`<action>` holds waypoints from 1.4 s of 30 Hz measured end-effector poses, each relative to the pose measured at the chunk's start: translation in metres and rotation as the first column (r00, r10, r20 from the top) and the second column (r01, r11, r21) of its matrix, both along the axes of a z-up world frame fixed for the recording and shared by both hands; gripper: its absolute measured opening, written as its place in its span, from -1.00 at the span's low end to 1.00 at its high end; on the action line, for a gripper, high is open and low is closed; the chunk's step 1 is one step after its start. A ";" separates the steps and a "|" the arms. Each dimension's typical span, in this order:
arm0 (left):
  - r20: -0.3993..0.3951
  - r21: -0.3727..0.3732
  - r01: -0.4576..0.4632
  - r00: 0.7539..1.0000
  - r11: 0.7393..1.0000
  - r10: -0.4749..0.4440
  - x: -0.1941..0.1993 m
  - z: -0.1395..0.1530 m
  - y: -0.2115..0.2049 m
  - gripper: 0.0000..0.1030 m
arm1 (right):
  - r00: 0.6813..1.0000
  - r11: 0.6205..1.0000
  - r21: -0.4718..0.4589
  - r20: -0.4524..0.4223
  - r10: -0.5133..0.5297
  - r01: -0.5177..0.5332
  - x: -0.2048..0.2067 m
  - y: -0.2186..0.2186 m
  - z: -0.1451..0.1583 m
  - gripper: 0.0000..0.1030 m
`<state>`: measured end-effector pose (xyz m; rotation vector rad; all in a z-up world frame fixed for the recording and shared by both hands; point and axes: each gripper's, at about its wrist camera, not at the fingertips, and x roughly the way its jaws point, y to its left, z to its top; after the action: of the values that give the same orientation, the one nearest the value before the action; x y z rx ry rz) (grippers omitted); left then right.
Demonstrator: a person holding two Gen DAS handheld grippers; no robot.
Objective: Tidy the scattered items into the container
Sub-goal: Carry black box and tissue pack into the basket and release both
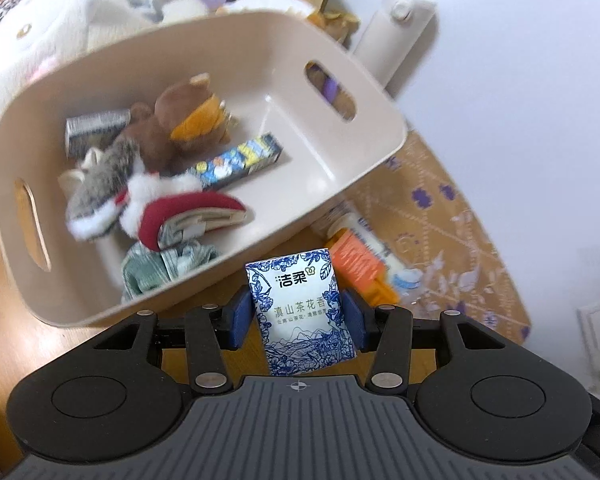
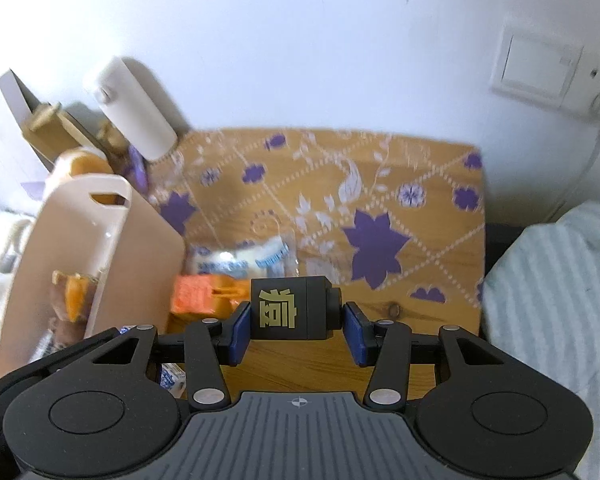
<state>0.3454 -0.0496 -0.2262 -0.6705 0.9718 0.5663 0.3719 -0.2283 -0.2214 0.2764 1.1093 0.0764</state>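
A blue-and-white tissue pack (image 1: 300,308) stands upright between the blue pads of my left gripper (image 1: 298,318), which is shut on it, lifted just in front of the beige bin (image 1: 380,152). The bin holds a brown plush bear (image 1: 180,120), a grey-and-white plush (image 1: 104,192), a blue box (image 1: 236,160), a can and some cloth. My right gripper (image 2: 298,326) is shut on a black box with a gold character (image 2: 288,308), held above the wooden table to the right of the bin (image 2: 140,240). An orange pack (image 2: 196,296) and a clear packet (image 2: 260,258) lie beside the bin.
A white flask (image 2: 136,112) stands against the wall behind the bin. A purple-flowered mat (image 2: 340,184) covers the table's far part. Plush toys (image 1: 60,20) pile up behind the bin. Striped bedding (image 2: 552,300) lies off the table's right edge, under a wall switch (image 2: 536,68).
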 end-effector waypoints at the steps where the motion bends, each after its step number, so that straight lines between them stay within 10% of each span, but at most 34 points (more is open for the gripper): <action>1: 0.013 0.005 0.012 1.000 1.000 -0.012 -0.001 0.008 0.001 -0.05 | 1.000 1.000 0.000 0.015 -0.003 0.003 -0.003 0.001 0.008 -0.13; 19: 0.142 0.026 0.135 0.980 0.991 -0.137 -0.033 0.106 0.075 -0.04 | 0.978 0.998 0.024 0.202 0.047 -0.053 -0.031 0.068 0.111 -0.13; 42: -0.063 -0.068 0.100 0.992 0.993 -0.105 -0.023 0.044 0.199 -0.04 | 0.971 0.972 -0.017 0.035 0.235 -0.234 0.009 0.202 0.062 -0.13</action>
<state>0.3220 0.1495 -0.1822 -0.6588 1.0850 0.4704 0.3805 -0.0258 -0.1597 0.1309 1.1018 0.2841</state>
